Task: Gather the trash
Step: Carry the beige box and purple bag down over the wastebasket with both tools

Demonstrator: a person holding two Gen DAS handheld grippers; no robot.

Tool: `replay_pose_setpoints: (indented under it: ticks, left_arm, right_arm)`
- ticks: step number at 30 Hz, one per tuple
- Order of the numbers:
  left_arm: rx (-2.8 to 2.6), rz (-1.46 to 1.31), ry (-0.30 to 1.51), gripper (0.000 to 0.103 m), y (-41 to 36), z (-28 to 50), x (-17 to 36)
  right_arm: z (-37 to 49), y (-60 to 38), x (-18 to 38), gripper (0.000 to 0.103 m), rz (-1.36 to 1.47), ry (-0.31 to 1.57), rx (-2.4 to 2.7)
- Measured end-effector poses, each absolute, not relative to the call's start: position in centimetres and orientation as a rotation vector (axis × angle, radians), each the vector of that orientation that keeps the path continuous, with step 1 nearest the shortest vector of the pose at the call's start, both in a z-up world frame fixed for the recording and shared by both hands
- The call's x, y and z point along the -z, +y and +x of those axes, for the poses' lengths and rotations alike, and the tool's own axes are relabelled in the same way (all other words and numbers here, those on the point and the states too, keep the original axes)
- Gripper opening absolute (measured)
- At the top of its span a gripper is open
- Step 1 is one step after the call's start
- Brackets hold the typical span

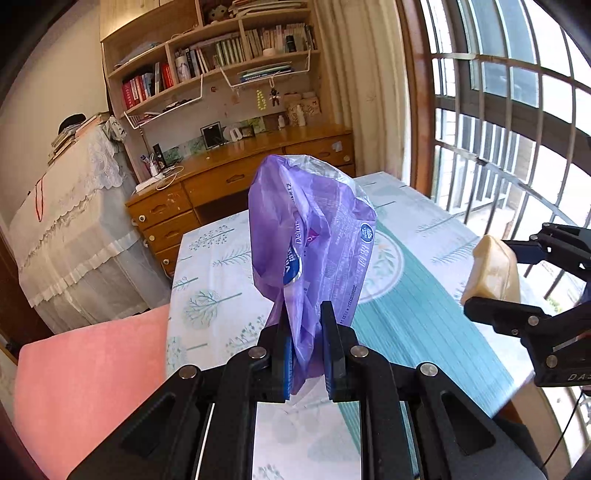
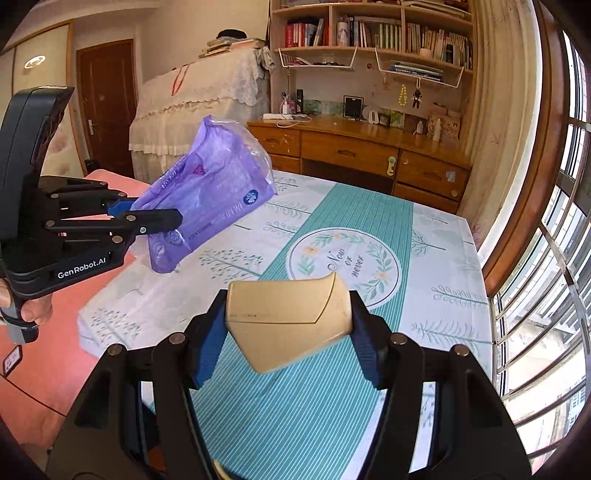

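The left hand-held gripper (image 1: 306, 347) has its jaws drawn nearly together on the lower, gathered end of a purple plastic wrapper (image 1: 314, 236). The wrapper stands up and away from the fingers, crumpled, with white print and a round blue logo on its face and a clear strip along its top edge. It is held in the air above the bed (image 1: 424, 295), not touching the sheet.

The right hand-held gripper (image 2: 288, 325) has its jaws set wide and pressed against the two opposite sides of a tan box-shaped packet (image 2: 288, 317). The blue pads (image 2: 207, 354) bear on the packet's side faces. The packet is tilted, one corner pointing down toward the camera, and is also clear of the bed.

In the right wrist view the left hand-held gripper (image 2: 162, 218) and wrapper (image 2: 210, 192) sit to the left of the bed's round wreath emblem (image 2: 343, 266), over the edge of the sheet nearest the pink cover (image 2: 44, 369). The tan packet is held on the near side of that emblem, over the teal striped band. In the left wrist view the right hand-held gripper (image 1: 491, 280) and tan packet (image 1: 487, 269) appear at the window side of the emblem.

Beyond the bed, past the emblem, stands a wooden bench (image 2: 369, 140) with drawers, and bookshelves (image 2: 388, 33) above it.
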State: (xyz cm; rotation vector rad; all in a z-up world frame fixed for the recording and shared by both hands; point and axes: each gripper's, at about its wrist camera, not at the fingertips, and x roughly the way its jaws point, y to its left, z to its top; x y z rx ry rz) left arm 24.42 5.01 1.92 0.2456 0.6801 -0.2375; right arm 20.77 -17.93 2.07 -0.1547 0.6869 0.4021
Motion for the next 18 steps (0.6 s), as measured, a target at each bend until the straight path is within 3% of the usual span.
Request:
replay_pose_setpoints:
  ticks: [9,18]
  left_arm:
    - [0.340,0.204,0.679,0.013,5.3,10.8,-2.5]
    - [0.465,0.204,0.733,0.013,5.3,1.3,4.1]
  right_arm:
    - [9.9,-18.6,-3.4,0.058,-0.122,0.646,-0.437]
    - [1.1,-20.4,2.1,0.058,-0.096,0.700,-0.436]
